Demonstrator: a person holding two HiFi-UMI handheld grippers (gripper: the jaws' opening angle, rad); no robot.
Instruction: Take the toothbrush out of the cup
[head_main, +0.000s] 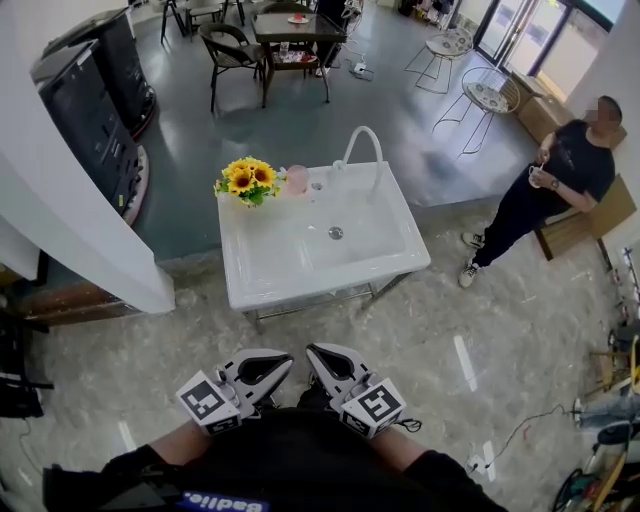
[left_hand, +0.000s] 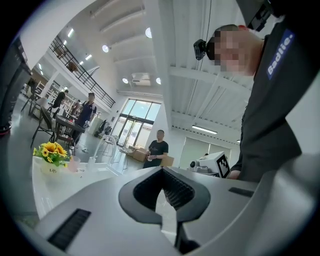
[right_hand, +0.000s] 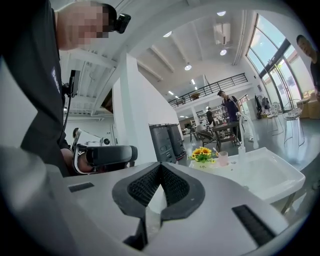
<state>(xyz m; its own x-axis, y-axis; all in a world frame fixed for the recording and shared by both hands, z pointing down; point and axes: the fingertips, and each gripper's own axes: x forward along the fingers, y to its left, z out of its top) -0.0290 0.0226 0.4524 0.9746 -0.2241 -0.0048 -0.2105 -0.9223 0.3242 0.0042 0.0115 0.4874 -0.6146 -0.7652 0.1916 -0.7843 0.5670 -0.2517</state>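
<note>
Sink rim holds the cup. Left tongs and right tongs are closed, empty. Toothbrush probably light, stiff; pinch its handle

1. From my head view the cup on the sink is too small: I cannot tell whether a toothbrush stands in it.
2. My torso hides the rear of my left gripper and of my right gripper.
3. My sleeves and torso are cut off by that view's bottom edge.
4. The sunflowers cover their pot from above.
</note>
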